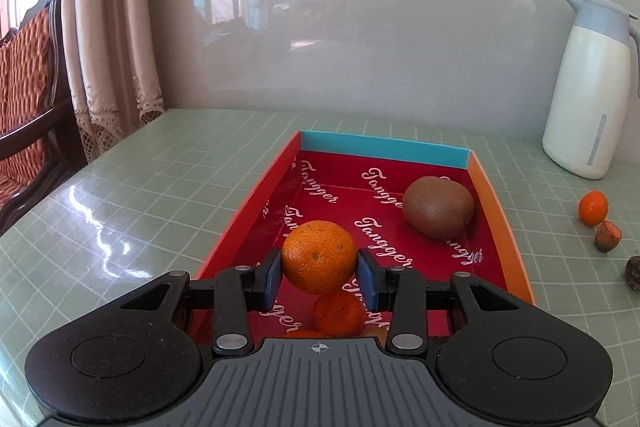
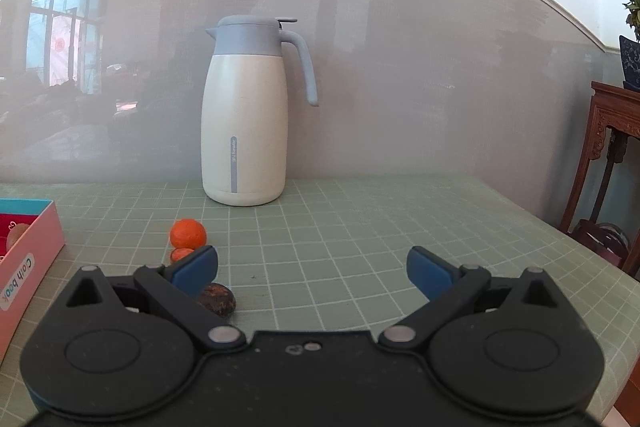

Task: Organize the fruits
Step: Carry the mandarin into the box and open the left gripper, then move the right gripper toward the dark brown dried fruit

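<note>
My left gripper [image 1: 319, 269] is shut on a mandarin [image 1: 319, 255], held above the near end of a red box [image 1: 496, 223] with a blue far wall. Inside the box lie a brown kiwi [image 1: 438, 207] at the far right and another mandarin [image 1: 339, 313] right under the held one. My right gripper [image 2: 313, 269] stands open over the green table with nothing between its fingers. Left of it on the table are a small mandarin [image 2: 188, 233], an orange-tipped piece [image 2: 180, 254] partly hidden by the left finger, and a dark brown fruit [image 2: 218, 299].
A white and blue thermos jug [image 2: 244, 123] stands at the back by the wall. The box's pink outer side [image 2: 28, 259] shows at the left of the right wrist view. A chair [image 1: 28, 99] and curtain stand left of the table, a wooden stand [image 2: 612, 155] to the right.
</note>
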Motion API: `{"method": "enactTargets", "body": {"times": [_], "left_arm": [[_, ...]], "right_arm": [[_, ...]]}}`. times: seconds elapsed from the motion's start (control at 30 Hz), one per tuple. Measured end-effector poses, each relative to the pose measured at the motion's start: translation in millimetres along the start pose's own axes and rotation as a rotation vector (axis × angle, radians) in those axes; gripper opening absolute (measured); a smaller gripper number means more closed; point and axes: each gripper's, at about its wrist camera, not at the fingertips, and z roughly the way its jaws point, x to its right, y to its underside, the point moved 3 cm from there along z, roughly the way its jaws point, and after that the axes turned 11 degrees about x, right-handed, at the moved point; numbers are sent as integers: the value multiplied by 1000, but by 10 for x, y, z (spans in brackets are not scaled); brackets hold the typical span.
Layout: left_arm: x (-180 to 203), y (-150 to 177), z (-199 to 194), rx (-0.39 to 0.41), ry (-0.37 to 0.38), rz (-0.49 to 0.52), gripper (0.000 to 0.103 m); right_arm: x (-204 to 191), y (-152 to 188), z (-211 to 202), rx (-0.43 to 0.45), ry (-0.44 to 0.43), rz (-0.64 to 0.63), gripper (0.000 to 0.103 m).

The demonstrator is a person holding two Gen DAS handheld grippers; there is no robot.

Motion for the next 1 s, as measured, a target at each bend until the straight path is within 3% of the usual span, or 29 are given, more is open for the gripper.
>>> {"method": "enactTargets", "body": {"times": [0.4,0.73,0.77,0.87,1.0], "left_arm": [[-181,9,-7,-13,-31,-43,40],[-283,-62,-243,44,11,-59,47],[-300,-81,-288,55,12,-58,50],[-366,-132,-459,110,-31,-48,80],[-452,-134,-669,145,-39,-33,86]], "right_arm": [[-211,-22,15,1,-38,-6,102],[-303,-24,30,-1,-54,-13,102],[-314,-24,31,-1,-56,-15,102],[-364,-21,29,-3,-68,-18,102],[-427,-20,16,-5,-86,-20,102]]}}
